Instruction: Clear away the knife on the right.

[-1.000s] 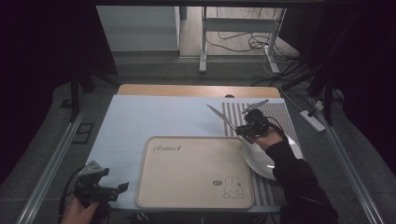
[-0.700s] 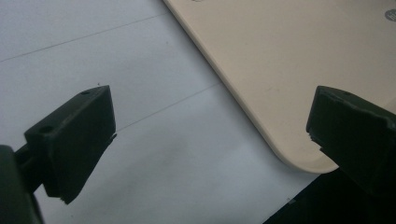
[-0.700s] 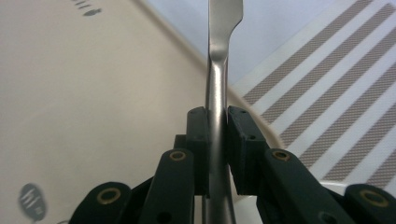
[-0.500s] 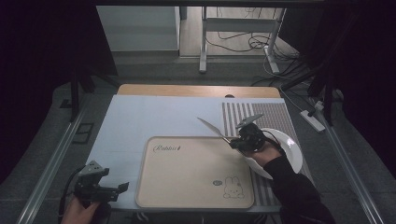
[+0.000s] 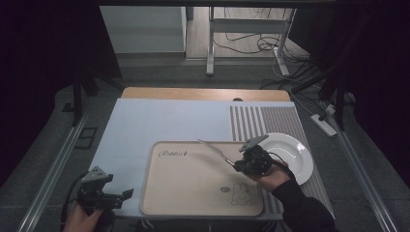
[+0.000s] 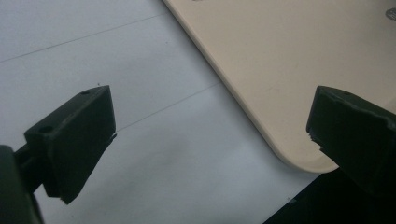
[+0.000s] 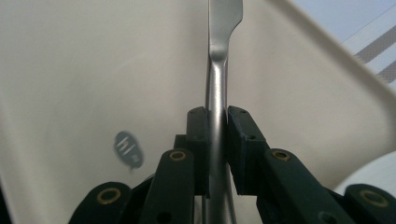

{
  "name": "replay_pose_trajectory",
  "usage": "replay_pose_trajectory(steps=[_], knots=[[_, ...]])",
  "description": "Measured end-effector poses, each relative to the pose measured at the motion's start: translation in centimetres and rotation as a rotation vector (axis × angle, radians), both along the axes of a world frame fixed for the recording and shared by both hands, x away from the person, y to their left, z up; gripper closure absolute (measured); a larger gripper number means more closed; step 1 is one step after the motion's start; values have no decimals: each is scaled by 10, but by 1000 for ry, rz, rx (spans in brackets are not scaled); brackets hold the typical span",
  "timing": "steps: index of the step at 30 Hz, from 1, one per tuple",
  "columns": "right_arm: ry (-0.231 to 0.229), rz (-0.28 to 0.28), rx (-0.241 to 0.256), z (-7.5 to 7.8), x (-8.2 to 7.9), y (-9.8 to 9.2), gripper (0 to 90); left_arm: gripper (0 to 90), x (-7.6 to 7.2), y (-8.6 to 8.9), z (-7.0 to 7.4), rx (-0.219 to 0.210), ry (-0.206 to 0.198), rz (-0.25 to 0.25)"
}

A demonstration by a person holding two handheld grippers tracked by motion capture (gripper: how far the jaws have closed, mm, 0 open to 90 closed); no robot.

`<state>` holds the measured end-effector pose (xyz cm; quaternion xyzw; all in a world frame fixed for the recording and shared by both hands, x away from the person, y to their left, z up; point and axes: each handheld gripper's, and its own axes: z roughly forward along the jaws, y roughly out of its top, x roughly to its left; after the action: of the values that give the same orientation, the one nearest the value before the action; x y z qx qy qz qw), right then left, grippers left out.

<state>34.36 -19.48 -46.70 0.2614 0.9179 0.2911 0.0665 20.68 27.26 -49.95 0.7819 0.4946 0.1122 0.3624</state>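
While its two black jaws stand wide apart with nothing between them, the left gripper (image 5: 126, 194) sits at the near left corner of the table, just off the tray's (image 5: 169, 193) near left edge. Beneath it lies a pale blue mat (image 6: 140, 140), smooth and matte, crossed by thin straight lines. Next comes the tray, a cream rectangle with rounded corners and a low raised rim; its flat floor carries script lettering (image 5: 172, 153) near the far left corner and a small rabbit drawing (image 5: 240, 193) near the right, and nothing rests in it. Above the tray's right half, the right gripper (image 7: 218, 126) is clenched on the round polished handle of a metal knife (image 5: 215, 151), whose flat blade slants up and left over the tray, clear of its floor. Farther right, a grey striped mat (image 5: 261, 123) bears a round glossy white plate (image 5: 290, 150), its bowl bare.
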Motion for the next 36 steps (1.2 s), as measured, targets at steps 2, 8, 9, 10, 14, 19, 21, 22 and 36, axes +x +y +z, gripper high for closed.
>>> replay_pose_trajectory(steps=[2,8,9,10,14,19,21,22,36], knots=[[0,4,-11,-2,-6,1,804,24,0,0,0,0,0,0],[23,19,-68,-17,-23,1,804,24,0,0,0,1,-1,0],[27,20,-76,-19,-25,1,804,24,0,0,0,1,0,-1],[32,21,-83,-21,-26,1,804,24,0,0,0,1,0,0],[59,38,-119,-31,-31,0,800,24,0,0,0,2,0,0],[74,38,-78,-28,-29,-2,743,24,0,0,0,4,2,0],[72,47,-52,-22,-24,1,808,24,0,0,0,3,2,0],[70,66,-51,-19,-22,4,855,24,1,0,0,4,3,0],[43,231,-92,-38,8,73,900,25,0,-1,0,8,0,0]])
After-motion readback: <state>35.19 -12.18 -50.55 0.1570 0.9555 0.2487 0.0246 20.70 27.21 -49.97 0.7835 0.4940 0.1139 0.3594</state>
